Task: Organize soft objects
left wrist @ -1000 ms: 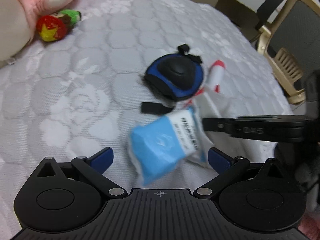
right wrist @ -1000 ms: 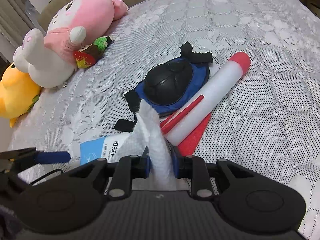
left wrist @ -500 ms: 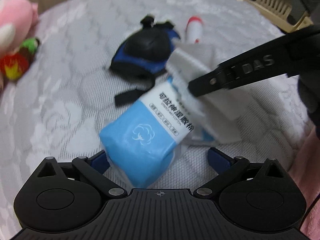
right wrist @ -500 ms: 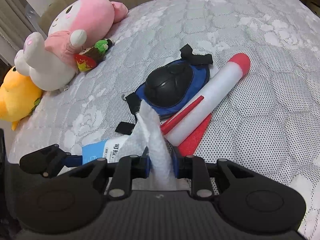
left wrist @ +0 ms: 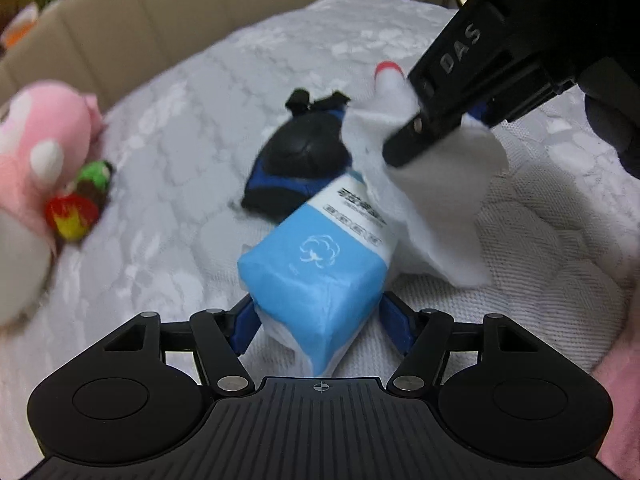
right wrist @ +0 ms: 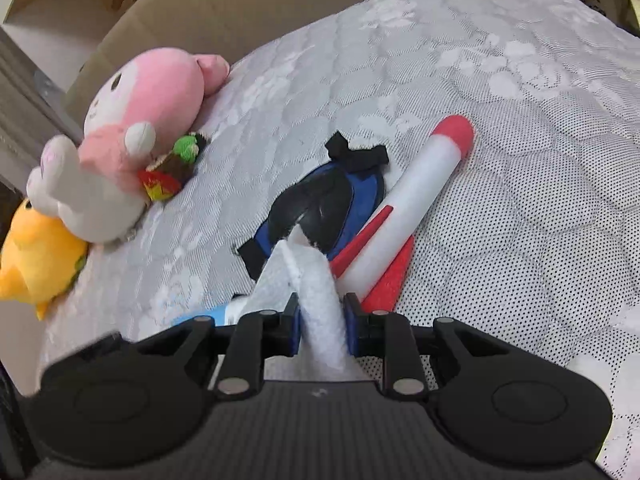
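Note:
A light-blue tissue pack (left wrist: pixel 316 264) lies on the quilted bed, and my left gripper (left wrist: pixel 320 326) is shut on its near end, one blue finger on each side. A white tissue sheet (left wrist: pixel 440 200) sticks out of the pack's far end. My right gripper (right wrist: pixel 322 322) is shut on that sheet (right wrist: pixel 316 288), up and to the right of the pack. In the right wrist view only a sliver of the pack (right wrist: pixel 208 314) shows, at the lower left. Just behind the pack sits a black-and-blue knee pad (right wrist: pixel 324 208).
A white and red foam rocket (right wrist: pixel 412 208) lies right of the knee pad. A pink plush (right wrist: pixel 148 120), a yellow plush (right wrist: pixel 36 256) and a small red-green toy (right wrist: pixel 172 168) sit at the left. A beige headboard (left wrist: pixel 160 28) bounds the bed's far side.
My left gripper moved up to the tissue pack and shut on it from both sides. My right gripper kept hold of the white sheet and rose relative to the pack.

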Demonstrator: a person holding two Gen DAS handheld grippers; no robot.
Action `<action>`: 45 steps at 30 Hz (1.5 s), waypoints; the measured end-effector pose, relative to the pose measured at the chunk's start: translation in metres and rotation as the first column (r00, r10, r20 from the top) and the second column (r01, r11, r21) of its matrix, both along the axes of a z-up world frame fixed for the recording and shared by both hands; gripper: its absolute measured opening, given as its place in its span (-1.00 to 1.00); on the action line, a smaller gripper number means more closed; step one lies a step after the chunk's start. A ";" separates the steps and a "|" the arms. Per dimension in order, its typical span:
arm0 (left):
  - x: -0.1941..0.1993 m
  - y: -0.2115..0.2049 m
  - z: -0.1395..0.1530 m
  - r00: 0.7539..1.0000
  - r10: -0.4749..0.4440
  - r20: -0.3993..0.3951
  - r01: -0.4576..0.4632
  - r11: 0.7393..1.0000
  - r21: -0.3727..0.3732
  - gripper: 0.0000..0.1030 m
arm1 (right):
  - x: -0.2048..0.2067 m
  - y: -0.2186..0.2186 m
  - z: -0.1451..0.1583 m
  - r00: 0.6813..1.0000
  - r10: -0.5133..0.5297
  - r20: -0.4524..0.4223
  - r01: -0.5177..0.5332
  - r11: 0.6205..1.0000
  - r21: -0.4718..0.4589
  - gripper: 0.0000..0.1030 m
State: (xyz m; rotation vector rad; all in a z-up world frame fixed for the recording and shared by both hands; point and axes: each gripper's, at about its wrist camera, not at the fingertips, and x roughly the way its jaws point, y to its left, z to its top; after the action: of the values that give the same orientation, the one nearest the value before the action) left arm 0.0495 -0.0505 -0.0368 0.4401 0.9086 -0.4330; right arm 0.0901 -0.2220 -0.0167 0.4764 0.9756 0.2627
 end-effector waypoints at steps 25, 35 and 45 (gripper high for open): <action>0.017 0.067 0.034 0.968 0.115 -0.222 -0.198 0.893 -0.405 0.83 | -0.010 0.034 -0.008 0.973 0.218 -0.073 -0.227 0.963 -0.145 -0.53; 0.014 0.032 0.015 0.976 -0.018 -0.219 -0.045 0.958 -0.282 0.89 | -0.009 0.059 -0.007 0.958 0.286 0.010 -0.280 0.944 -0.175 0.33; 0.036 0.075 0.012 0.929 0.157 -0.336 -0.283 0.884 -0.371 0.91 | -0.008 0.010 0.001 0.992 0.121 0.026 -0.121 0.993 -0.014 -0.81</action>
State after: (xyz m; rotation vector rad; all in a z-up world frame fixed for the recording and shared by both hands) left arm 0.0856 0.0241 -0.0246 -0.1276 1.1120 -0.4729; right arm 0.0823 -0.2120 -0.0153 0.4017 0.9808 0.3712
